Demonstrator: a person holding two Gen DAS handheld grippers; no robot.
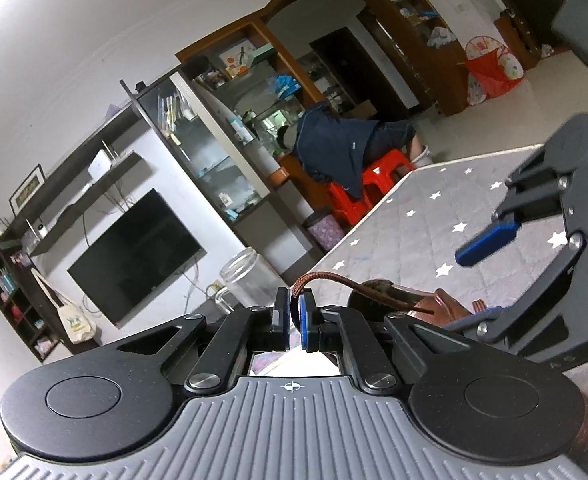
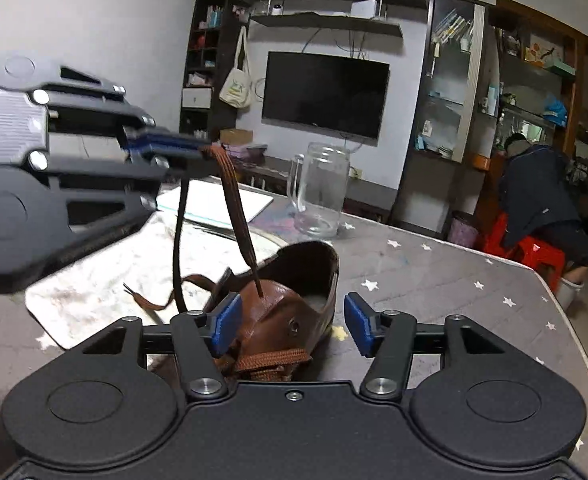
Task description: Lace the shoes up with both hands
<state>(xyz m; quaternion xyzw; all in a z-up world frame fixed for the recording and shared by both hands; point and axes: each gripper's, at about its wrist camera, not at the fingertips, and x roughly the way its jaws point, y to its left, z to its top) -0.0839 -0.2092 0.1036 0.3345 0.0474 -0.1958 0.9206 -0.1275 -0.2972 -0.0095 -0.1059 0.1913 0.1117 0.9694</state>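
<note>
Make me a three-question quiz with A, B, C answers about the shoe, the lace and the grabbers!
1. Where is the glass jar?
A. on the table behind the brown shoe
B. inside the shoe
C. on the floor

2. What colour are the pads on the grabbers?
A. red
B. blue
C. green

3. What is the left gripper doing?
A. hanging open
B. pinching the brown shoelace
C. squeezing the jar

Answers: 1 A, the jar stands on the star-patterned table cover beyond the shoe. 2 B, the pads are blue in both views. 3 B, its jaws are closed on the lace, while the right gripper is open around the shoe.
</note>
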